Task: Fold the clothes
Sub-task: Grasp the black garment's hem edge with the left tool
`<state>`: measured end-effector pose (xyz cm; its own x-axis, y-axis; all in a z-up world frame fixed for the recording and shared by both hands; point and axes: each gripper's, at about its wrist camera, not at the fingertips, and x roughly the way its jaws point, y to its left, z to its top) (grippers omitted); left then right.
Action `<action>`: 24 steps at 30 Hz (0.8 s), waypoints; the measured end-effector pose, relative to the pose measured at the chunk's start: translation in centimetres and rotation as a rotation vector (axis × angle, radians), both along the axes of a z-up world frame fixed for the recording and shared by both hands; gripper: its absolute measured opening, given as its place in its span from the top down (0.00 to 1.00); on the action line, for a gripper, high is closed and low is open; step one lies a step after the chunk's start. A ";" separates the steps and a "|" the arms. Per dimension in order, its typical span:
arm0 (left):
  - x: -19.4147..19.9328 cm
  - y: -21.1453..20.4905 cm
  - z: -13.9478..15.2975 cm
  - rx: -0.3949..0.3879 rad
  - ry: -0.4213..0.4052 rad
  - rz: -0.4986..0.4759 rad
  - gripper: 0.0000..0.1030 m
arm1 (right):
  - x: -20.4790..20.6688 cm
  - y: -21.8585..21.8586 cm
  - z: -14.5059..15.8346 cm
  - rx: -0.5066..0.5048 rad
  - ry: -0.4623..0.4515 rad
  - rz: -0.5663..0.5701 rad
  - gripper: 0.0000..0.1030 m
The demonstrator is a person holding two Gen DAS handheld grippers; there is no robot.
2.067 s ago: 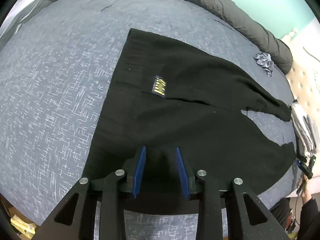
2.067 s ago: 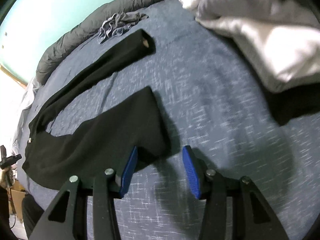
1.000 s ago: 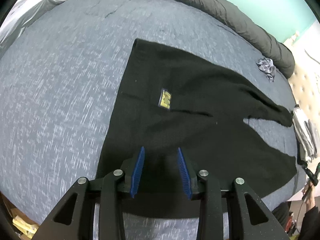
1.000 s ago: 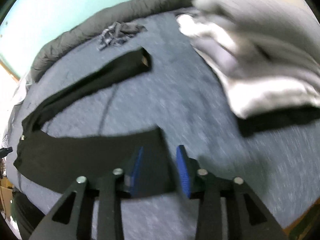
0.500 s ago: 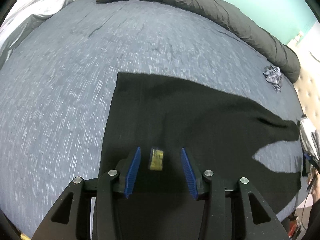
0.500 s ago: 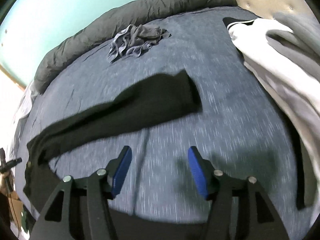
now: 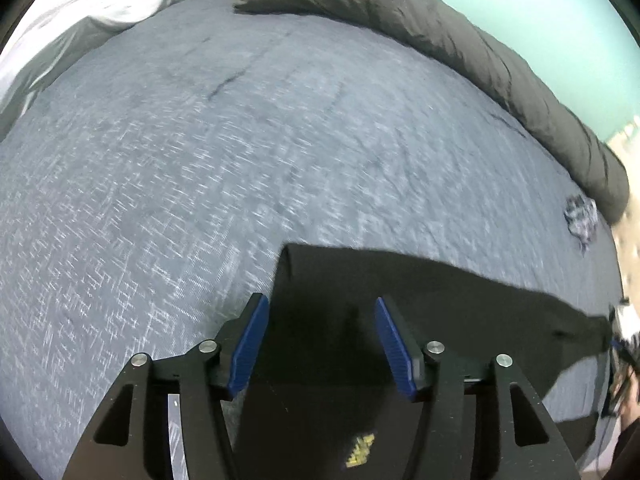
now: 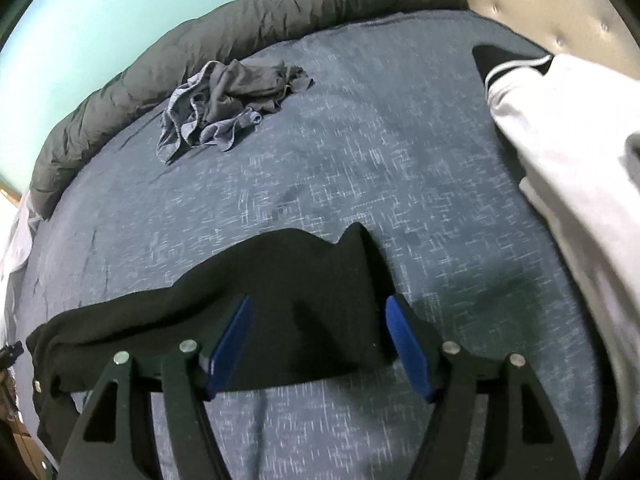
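1. Bed [image 7: 200,160]: blue-grey cover, bearing everything.
2. Black trousers [image 7: 440,312]: lying flat on the bed, now folded over lengthwise; yellow label [image 7: 360,456] lying nearer the camera than a second ago.
3. Left hand-held gripper [image 7: 320,340]: jaws opening, half-wide over the trousers' waist, pads clear.
4. Right hand-held gripper [image 8: 316,344]: jaws opening, wide over the leg end [image 8: 340,280], cloth released since a second ago.

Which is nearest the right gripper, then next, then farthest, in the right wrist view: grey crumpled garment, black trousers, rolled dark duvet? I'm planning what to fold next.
1. Black trousers: between the opening, untouching jaws of the right gripper.
2. Grey crumpled garment: farther up the bed, left of centre.
3. Rolled dark duvet: along the far edge, by the wall.
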<state>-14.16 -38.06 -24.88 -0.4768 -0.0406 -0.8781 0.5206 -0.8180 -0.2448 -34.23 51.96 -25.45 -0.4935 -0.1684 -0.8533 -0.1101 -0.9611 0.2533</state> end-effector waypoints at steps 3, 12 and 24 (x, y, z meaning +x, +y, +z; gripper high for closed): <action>-0.4 -0.9 -0.8 0.016 0.010 0.010 0.42 | -0.1 0.0 -0.7 -0.007 0.013 0.011 0.37; -2.3 -0.7 -2.3 0.036 0.019 -0.020 0.70 | 0.3 -1.2 -0.6 -0.005 0.053 0.090 0.91; 0.1 -0.4 2.2 0.014 0.037 -0.054 0.96 | 4.7 1.5 2.1 -0.048 0.092 0.124 0.94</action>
